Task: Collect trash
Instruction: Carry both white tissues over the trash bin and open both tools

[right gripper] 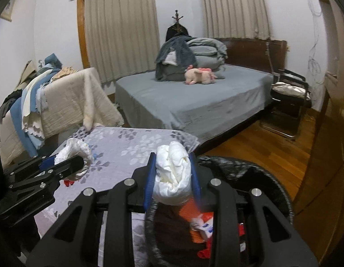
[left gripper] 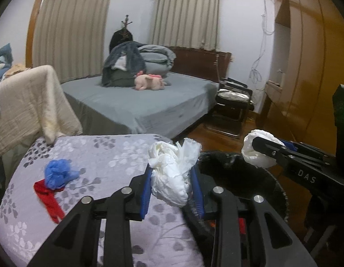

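My left gripper (left gripper: 173, 173) is shut on a crumpled white tissue wad (left gripper: 174, 173), held over the right edge of the lilac flowered surface (left gripper: 100, 155) beside the black bin (left gripper: 249, 169). My right gripper (right gripper: 173, 173) is shut on another white tissue wad (right gripper: 173, 173) above the bin's rim (right gripper: 249, 166); it also shows in the left wrist view (left gripper: 261, 150). The left gripper shows in the right wrist view (right gripper: 76, 160). A blue plastic wad (left gripper: 58, 173) and a red wrapper (left gripper: 48, 198) lie on the lilac surface.
The bin holds orange, white and red trash (right gripper: 200, 220). A grey bed (left gripper: 138, 102) with a pink plush toy (left gripper: 149, 82) stands behind. A cream-covered chair (left gripper: 27, 106) is at left, a black chair (left gripper: 234, 106) and wooden wardrobe (left gripper: 305, 66) at right.
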`<state>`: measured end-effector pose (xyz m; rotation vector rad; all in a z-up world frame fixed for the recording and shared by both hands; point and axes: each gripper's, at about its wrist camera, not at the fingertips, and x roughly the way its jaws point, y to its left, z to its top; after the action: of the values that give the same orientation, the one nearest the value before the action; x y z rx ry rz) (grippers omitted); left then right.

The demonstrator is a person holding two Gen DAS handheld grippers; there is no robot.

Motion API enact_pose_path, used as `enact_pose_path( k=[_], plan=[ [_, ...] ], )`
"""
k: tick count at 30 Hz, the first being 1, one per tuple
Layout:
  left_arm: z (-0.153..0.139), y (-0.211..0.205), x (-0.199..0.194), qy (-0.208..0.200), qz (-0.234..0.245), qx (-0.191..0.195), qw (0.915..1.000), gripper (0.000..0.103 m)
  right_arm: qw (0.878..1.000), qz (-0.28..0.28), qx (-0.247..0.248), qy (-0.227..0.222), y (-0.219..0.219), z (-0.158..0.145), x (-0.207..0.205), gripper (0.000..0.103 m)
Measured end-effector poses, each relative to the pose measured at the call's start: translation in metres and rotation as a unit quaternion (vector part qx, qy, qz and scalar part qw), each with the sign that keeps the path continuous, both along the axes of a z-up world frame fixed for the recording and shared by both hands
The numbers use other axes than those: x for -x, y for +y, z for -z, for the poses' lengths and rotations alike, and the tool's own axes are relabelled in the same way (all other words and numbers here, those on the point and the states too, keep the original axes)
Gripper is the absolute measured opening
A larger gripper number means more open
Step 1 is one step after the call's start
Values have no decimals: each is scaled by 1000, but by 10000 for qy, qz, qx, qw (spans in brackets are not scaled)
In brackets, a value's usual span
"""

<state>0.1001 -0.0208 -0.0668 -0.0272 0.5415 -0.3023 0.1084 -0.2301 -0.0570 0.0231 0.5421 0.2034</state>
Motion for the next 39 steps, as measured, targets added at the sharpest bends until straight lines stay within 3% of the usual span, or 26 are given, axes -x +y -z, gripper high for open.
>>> enact_pose_path(
  k=[21,39],
  plan=[
    [-5,-80,6,-123,803,-127,9966,32,9978,658,98,81,-70,12,21,28],
    [38,-122,-31,314,1190,-178,9922,32,9949,904,154,424,-100,43,5,28]
  ],
)
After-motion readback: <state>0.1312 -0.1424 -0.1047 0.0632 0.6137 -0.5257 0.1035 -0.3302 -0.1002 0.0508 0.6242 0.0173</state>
